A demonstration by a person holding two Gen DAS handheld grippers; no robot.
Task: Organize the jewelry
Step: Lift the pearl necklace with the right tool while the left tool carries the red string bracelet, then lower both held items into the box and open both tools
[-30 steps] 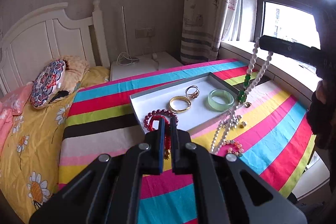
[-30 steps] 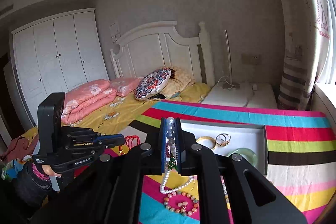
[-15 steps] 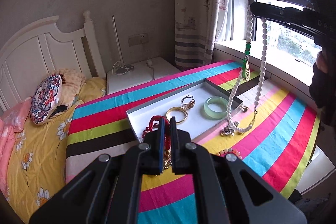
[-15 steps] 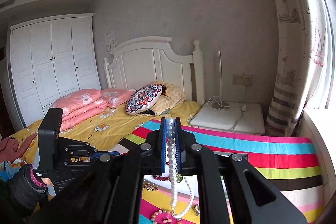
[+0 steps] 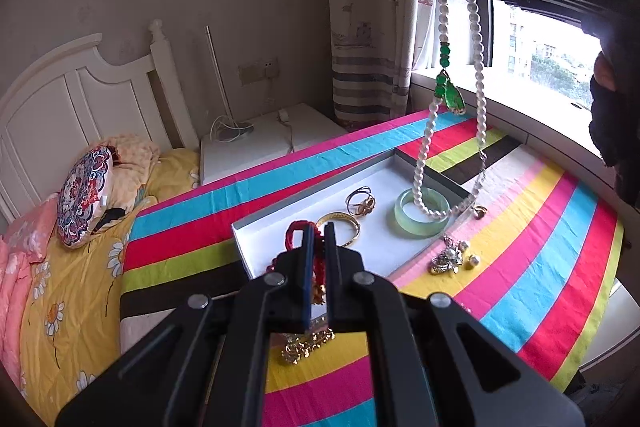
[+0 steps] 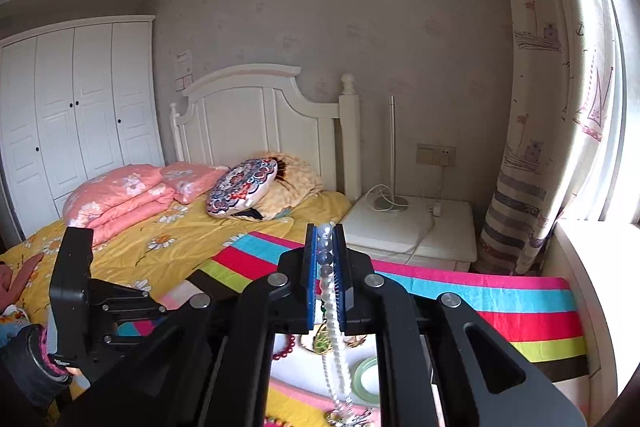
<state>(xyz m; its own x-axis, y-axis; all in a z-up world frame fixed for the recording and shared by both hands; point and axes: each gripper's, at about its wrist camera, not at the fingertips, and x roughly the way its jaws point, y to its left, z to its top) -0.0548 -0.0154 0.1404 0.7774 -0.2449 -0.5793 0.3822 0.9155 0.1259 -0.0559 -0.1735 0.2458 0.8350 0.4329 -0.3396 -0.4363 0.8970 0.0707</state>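
My right gripper [image 6: 325, 229] is shut on a white pearl necklace [image 5: 476, 39] with a green pendant [image 5: 454, 95]. It holds it high over the right end of the white tray [image 5: 260, 239]; the loop's bottom hangs at the jade bangle [image 5: 420, 217]. The necklace also shows between the right fingers [image 6: 334, 311]. The tray holds a gold bangle [image 5: 352, 223], gold rings [image 5: 360, 203] and a red bead bracelet [image 5: 294, 231]. My left gripper [image 5: 318, 227] is shut and empty, above the tray's near edge.
Loose pieces lie on the striped cloth [image 5: 520, 267]: a silver and pearl cluster [image 5: 450, 259], a small ring [image 5: 478, 211] and a gold chain [image 5: 306, 345]. A bed [image 5: 72, 267], a white nightstand [image 5: 268, 143] and the window sill [image 5: 520, 123] surround the table.
My right gripper has lifted the pearl necklace higher and carried it left, so its loop now hangs over the tray by the jade bangle. My left gripper has drawn closer to the tray.
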